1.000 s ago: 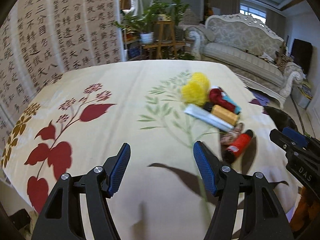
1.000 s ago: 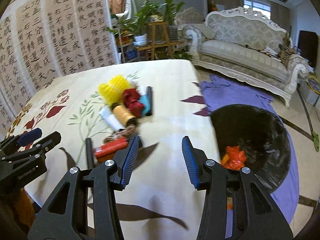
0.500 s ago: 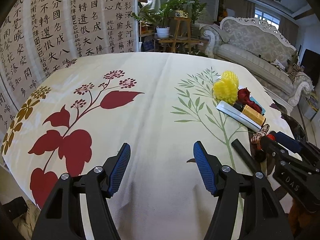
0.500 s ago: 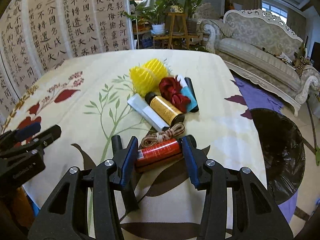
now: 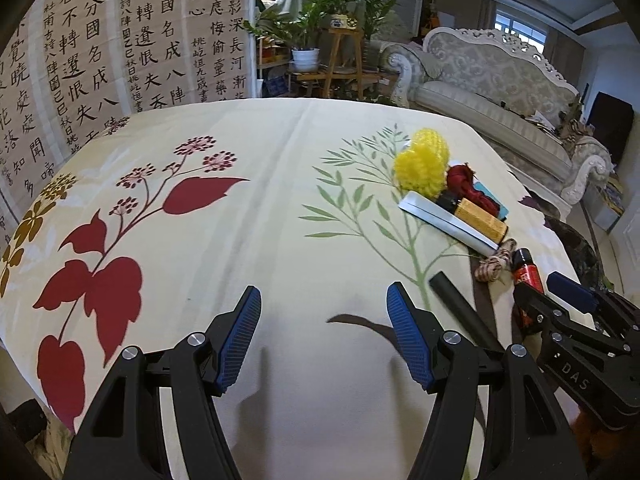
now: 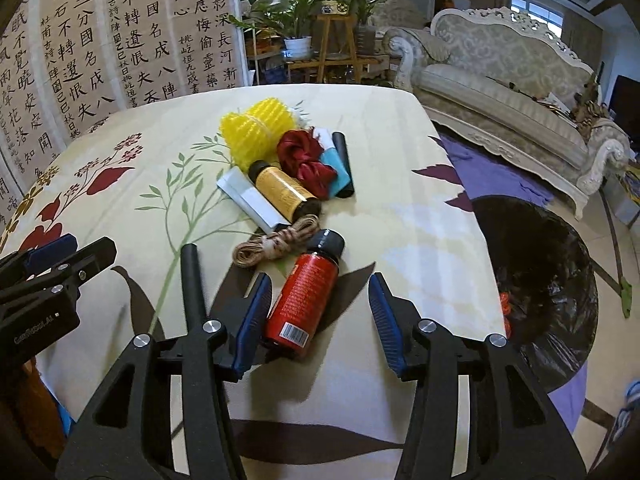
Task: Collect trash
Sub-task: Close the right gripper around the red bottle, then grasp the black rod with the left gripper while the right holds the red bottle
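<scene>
Red cylindrical bottle (image 6: 303, 304), dark cap, barcode label, lies on the floral tablecloth (image 6: 400, 208) between the spread ribbed blue pads of the right gripper (image 6: 318, 322), nearer the left pad, ungripped. Left gripper (image 5: 324, 336) wide open, empty.

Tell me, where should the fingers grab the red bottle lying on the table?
Probably around the middle of the red bottle, across its round labelled body. It lies on its side between the right gripper fingers, cap pointing away, so come down from above and squeeze its long sides.
</scene>
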The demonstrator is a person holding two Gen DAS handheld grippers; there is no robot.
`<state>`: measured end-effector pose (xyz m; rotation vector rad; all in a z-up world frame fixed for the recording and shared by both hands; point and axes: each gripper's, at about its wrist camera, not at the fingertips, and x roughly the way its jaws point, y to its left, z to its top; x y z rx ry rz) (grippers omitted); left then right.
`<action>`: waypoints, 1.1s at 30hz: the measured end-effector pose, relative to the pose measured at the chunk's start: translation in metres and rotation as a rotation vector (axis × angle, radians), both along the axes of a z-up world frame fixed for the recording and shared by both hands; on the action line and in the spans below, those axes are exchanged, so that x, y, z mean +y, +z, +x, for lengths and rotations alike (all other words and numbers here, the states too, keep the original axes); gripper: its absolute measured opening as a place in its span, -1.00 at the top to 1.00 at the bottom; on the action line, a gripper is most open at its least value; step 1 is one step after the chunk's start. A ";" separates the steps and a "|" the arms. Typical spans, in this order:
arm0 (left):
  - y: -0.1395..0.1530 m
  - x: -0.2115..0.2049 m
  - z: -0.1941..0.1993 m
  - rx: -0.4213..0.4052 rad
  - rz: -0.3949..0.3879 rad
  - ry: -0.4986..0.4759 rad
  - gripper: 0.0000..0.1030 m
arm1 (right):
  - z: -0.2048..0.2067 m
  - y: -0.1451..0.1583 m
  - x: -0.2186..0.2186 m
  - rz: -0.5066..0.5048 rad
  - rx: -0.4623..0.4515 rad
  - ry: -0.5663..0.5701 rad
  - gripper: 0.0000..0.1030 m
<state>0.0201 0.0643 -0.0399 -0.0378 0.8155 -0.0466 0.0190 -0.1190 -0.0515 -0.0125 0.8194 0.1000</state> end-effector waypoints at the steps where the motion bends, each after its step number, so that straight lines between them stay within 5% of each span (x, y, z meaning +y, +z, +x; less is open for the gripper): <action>1: 0.000 -0.002 0.000 0.001 0.001 -0.003 -0.24 | 0.001 -0.001 -0.001 0.003 0.002 -0.001 0.06; 8: -0.002 -0.013 -0.003 0.012 0.006 -0.023 -0.24 | 0.000 -0.004 -0.007 0.013 0.008 0.008 0.54; 33: -0.015 -0.075 0.002 0.066 0.045 -0.097 -0.26 | -0.011 -0.009 -0.036 0.078 -0.022 0.015 0.55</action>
